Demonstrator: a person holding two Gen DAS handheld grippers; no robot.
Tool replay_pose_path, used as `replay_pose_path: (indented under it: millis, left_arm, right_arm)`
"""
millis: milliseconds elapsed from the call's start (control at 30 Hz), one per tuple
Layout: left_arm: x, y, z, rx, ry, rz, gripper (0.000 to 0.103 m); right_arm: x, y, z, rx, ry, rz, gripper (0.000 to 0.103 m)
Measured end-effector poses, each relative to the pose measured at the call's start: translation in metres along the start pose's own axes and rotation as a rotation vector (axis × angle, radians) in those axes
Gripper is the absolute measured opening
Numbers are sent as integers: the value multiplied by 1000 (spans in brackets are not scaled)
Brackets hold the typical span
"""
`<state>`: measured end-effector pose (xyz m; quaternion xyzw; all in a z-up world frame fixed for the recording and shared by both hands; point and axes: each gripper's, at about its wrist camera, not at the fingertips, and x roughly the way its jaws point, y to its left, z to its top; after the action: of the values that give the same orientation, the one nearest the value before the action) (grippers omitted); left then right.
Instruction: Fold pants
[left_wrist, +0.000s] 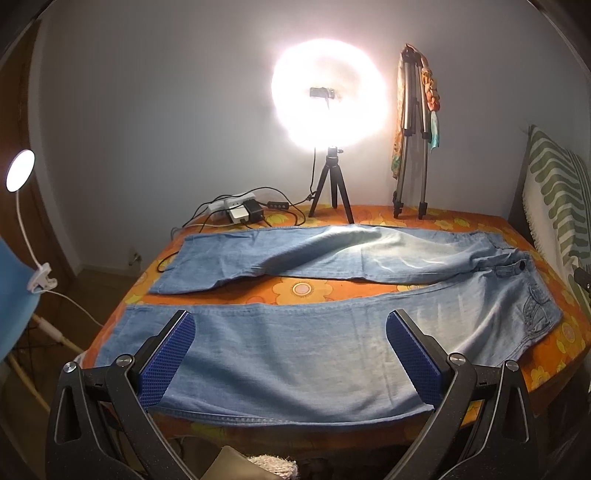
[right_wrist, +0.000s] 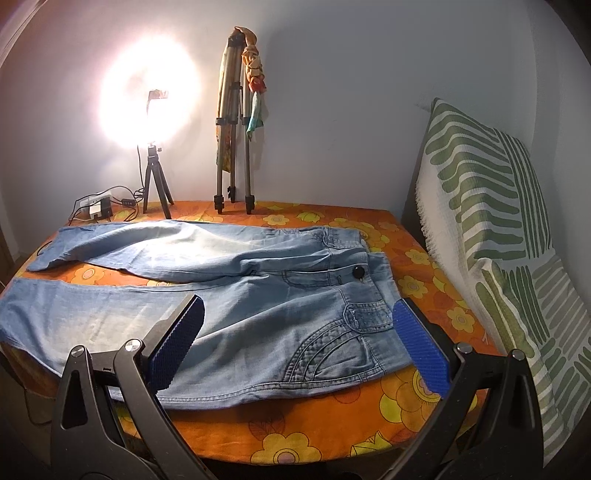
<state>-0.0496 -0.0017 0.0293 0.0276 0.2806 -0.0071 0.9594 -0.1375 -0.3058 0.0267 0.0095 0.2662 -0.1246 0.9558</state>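
Both sets of fingers are sitting wide apart, gripping nothing — left gripper is hovering over the near leg, right gripper over the hip pocket. The jeans are lying flat on the tabletop, legs splayed. I'd be pinching the near edge at both spots and carrying it evenly onto the far leg — seams lined up.

open right gripper, unfolded jeans, floral table
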Motion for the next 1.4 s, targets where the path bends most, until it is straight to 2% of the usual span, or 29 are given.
replay_pose_path:
  millis: [1400]
  left_arm:
    - [-2, -3, -3, -5, -9, 20, 103]
  right_arm:
    - [-1, -3, -3, 4, 4, 7, 103]
